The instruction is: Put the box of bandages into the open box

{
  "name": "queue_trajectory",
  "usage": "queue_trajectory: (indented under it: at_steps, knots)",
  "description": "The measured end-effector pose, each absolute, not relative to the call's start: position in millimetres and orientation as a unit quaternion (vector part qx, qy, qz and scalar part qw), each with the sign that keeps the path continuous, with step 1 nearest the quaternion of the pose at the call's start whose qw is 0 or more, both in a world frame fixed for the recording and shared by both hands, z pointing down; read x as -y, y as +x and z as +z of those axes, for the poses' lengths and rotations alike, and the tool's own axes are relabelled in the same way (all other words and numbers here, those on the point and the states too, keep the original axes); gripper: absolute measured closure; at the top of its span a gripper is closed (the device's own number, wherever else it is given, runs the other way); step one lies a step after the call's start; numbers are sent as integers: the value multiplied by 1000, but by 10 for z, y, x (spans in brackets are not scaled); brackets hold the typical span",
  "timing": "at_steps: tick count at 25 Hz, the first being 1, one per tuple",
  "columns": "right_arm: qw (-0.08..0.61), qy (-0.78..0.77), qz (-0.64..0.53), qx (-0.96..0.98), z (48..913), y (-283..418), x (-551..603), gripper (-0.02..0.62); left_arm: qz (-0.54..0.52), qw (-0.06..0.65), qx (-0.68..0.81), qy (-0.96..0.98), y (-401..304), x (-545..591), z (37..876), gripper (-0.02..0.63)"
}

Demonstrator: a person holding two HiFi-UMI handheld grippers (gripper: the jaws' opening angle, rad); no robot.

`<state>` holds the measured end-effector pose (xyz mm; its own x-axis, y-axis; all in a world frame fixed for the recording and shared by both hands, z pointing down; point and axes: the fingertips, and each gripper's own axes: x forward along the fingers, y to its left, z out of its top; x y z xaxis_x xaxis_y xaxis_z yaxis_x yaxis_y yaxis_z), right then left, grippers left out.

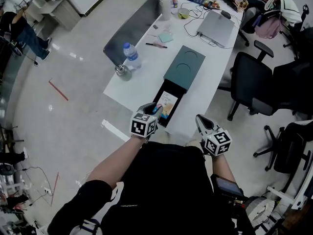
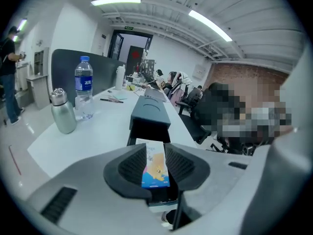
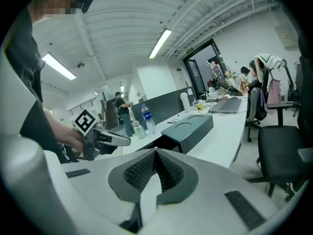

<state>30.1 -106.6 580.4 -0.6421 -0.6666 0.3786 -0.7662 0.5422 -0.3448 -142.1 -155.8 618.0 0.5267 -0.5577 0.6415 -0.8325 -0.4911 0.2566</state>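
Starting at the near edge of the desk (image 1: 142, 77), the box of bandages (image 1: 167, 104) is found pinched by its near end in the left gripper (image 1: 155, 109). The jaws of that gripper are closed partway, and the pads are pressed on the two flat sides of the small box. It is held right at the black open end of the open box (image 1: 185, 67), which is set along the desk and reaches from the near edge toward the far side. The long side of the small box is lined up with the long side of the open box, so only a short push ahead and down seems to be needed. Whether the small box is touching the inside cannot be told. The right gripper (image 1: 200, 120) is squeezed closed with nothing in it and is kept off the near edge, to the right, so the left one is much nearer.
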Motion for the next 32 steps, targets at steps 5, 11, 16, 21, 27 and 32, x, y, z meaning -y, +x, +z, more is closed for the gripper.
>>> queue_trajectory:
  at_steps: [5, 11, 16, 21, 27, 32]
  knots:
    - [100, 414, 228, 876, 5686, 131, 1118, 569, 196, 274, 408, 849, -1615, 1503, 6015, 558]
    - [98, 393, 201, 892, 5580, -231, 1152, 569, 165, 259, 414, 857, -1952, 1383, 5857, 597]
    - [87, 380, 186, 902, 5446, -327, 1085, 569, 154, 245, 413, 864, -2011, 1216, 5817, 598]
    - [63, 377, 202, 902, 5413, -406, 971, 569, 145, 251, 417, 861, -2161, 1061, 5874, 598]
    - [74, 374, 207, 901, 5472, -428, 833, 569, 140, 251, 421, 861, -2257, 922, 5883, 598]
    - [77, 369, 205, 903, 5481, -484, 771, 569, 139, 243, 421, 863, -2282, 843, 5832, 598]
